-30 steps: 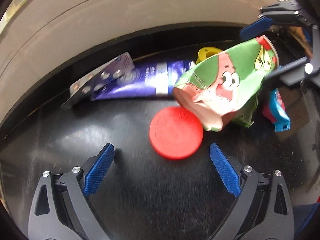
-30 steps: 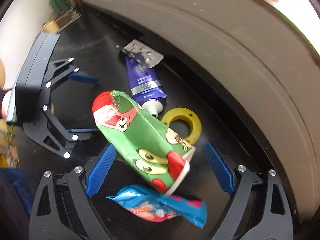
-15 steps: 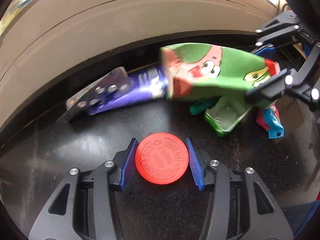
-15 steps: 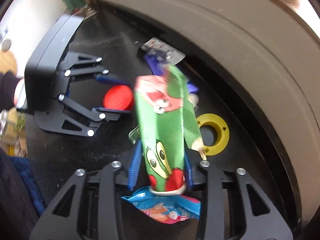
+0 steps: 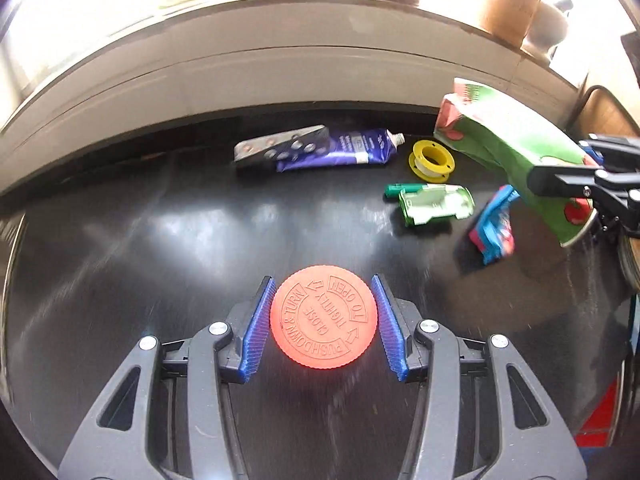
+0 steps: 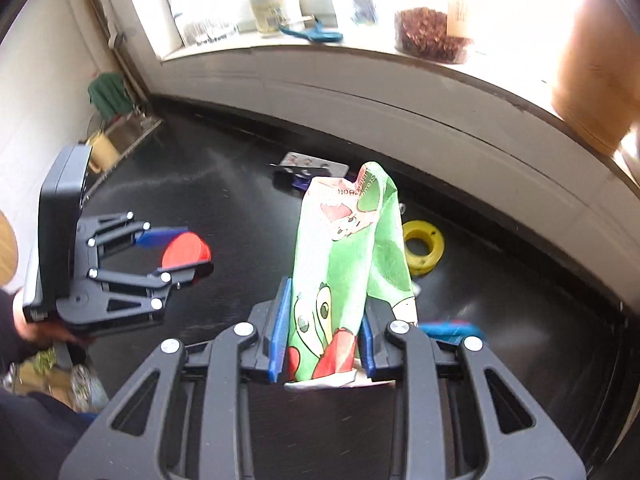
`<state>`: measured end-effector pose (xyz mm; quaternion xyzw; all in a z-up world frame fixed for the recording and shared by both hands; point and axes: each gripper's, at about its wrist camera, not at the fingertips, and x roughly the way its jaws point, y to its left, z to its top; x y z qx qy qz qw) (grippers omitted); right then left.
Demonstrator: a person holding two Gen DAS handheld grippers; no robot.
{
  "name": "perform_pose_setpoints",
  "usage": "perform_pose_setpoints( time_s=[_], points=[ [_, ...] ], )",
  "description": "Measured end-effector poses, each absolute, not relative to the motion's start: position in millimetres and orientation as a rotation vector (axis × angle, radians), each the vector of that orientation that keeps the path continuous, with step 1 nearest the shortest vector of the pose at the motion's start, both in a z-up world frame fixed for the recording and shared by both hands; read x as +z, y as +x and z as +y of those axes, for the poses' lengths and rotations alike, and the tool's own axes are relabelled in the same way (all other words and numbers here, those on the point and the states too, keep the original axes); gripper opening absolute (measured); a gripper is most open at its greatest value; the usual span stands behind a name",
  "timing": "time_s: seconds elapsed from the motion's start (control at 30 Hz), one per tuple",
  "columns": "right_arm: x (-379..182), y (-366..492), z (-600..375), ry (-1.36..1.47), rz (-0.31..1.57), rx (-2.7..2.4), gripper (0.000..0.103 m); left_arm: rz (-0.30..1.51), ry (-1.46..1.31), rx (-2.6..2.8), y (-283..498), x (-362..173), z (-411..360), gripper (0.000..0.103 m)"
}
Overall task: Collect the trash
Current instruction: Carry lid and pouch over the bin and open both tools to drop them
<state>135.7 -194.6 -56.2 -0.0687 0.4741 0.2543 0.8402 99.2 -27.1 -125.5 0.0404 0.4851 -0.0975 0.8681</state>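
Note:
My left gripper (image 5: pixel 323 322) is shut on a red screw cap (image 5: pixel 323 316) and holds it above the black counter (image 5: pixel 160 240). It also shows in the right wrist view (image 6: pixel 176 254) with the cap (image 6: pixel 185 249). My right gripper (image 6: pixel 325 330) is shut on a crushed green cartoon carton (image 6: pixel 344 264) and holds it up off the counter. The carton shows at the right of the left wrist view (image 5: pixel 504 148).
On the counter lie a pill blister (image 5: pixel 280 146), a purple tube (image 5: pixel 340 150), a yellow tape spool (image 5: pixel 432 158), a green plastic piece (image 5: pixel 436 204) and a blue-pink wrapper (image 5: pixel 494 232). A pale wall and windowsill (image 6: pixel 360 60) with jars bound the back. A sink (image 6: pixel 120 136) is far left.
Both grippers closed on their items, the left on the red cap and the right on the carton, then lifted them and drew back from the counter.

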Motion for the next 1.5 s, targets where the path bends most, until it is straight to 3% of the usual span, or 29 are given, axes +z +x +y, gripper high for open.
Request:
perform_pose_setpoints(
  time_s=[0.4,0.93,1.17,1.5],
  points=[
    [-79.2,39.2,-150.2,-0.110,1.053,0.479,0.029,1.031,0.091,-0.166,8.2,-132.4,-10.8,0.048],
    [-63.3,12.6,-98.7,-0.145,1.009,0.553,0.029,0.978,0.024,-0.033,-46.1,-113.7,56.1,0.048],
    [-56.9,1.2,5.0,-0.206,0.997,0.774,0.030,0.957,-0.075,0.173,-97.7,-109.0,139.3,0.048],
    [-77.5,-67.9,186.0,-0.374,1.040,1.147,0.029,0.965,-0.320,0.545,-229.8,-138.7,278.1,0.048]
  ],
)
